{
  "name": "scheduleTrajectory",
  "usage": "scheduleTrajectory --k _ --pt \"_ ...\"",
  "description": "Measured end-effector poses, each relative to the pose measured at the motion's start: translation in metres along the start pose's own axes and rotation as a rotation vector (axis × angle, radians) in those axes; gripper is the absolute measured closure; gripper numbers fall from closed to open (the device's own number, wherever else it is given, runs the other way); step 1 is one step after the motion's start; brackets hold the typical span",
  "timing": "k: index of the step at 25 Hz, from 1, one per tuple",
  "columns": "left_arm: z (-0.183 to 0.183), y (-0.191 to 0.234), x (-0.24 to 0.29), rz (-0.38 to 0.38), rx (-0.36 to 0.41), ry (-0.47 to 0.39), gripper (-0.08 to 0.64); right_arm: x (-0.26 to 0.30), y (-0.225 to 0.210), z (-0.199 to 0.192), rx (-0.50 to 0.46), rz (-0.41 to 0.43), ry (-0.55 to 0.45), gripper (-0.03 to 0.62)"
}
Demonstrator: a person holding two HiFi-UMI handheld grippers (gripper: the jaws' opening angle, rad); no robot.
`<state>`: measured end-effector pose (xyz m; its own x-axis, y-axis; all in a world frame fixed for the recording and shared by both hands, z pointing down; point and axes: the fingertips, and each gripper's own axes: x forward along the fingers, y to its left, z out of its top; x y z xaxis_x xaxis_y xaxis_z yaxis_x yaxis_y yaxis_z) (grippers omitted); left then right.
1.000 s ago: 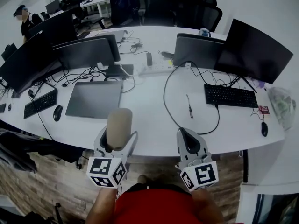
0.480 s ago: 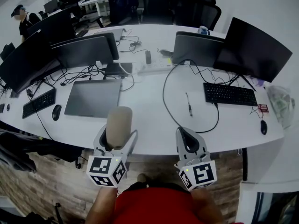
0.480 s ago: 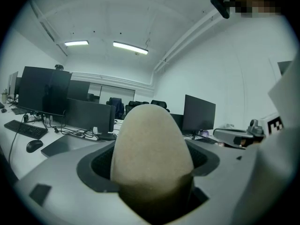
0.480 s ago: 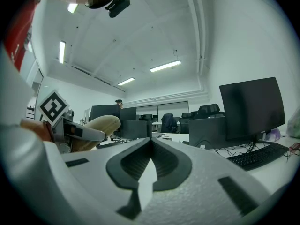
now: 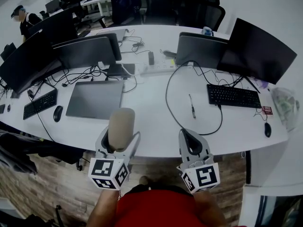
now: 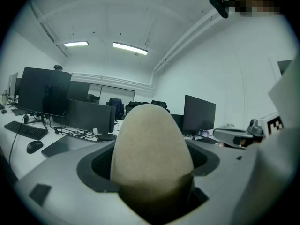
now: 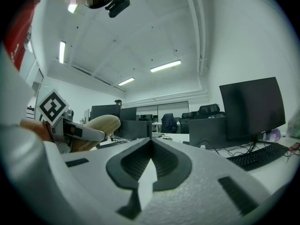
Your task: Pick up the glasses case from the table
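A beige, rounded glasses case (image 5: 121, 128) stands up between the jaws of my left gripper (image 5: 116, 143), which is shut on it and held above the near edge of the white desk (image 5: 156, 126). In the left gripper view the glasses case (image 6: 151, 156) fills the middle, wedged between the grey jaws. My right gripper (image 5: 191, 144) hovers beside it on the right, shut with nothing in it. In the right gripper view its jaws meet in the middle, and the glasses case (image 7: 96, 128) shows at the left.
On the desk lie a grey laptop (image 5: 95, 100), two keyboards (image 5: 233, 97) (image 5: 40, 103), mice (image 5: 58, 114), a pen (image 5: 192, 107), a looping black cable (image 5: 168, 103) and several monitors (image 5: 255, 51). A person (image 5: 22, 19) stands at far left. Office chairs (image 5: 180, 6) stand behind.
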<state>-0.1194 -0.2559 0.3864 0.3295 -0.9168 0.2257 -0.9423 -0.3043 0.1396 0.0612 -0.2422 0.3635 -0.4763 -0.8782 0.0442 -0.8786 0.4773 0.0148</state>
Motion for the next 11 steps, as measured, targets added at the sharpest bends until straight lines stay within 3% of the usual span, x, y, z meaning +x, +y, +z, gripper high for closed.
scheduleTrajectory --k 11 --pt "-0.002 -0.0033 -0.0001 0.0 0.003 0.005 0.147 -0.0027 -0.0016 -0.0006 0.003 0.001 -0.004 0.588"
